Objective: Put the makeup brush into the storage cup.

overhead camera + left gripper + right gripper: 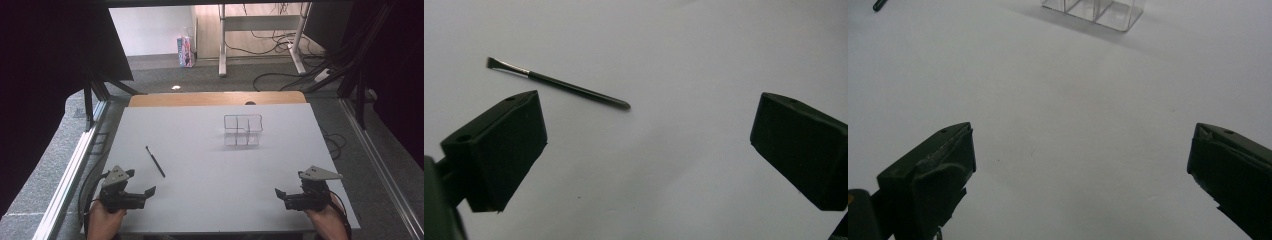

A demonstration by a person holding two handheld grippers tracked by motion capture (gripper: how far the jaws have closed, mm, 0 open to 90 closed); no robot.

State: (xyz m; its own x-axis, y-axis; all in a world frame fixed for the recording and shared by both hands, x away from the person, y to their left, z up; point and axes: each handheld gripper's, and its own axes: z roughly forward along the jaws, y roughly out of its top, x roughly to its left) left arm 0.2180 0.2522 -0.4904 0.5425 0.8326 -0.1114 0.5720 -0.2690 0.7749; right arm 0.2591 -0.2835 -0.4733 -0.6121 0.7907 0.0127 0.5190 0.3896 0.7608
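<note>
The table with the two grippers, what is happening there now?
Nothing is held yet. A person holds the left gripper and right gripper low at the near edge of the white table, both open. A thin black brush lies ahead of the left gripper. A clear compartment organizer stands farther back.

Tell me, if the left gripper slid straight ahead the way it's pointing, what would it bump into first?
Probably the thin black brush. It lies on the white table just ahead of the left gripper, slightly toward one of its open jaws. Depth is hard to judge, so it might slip past.
</note>
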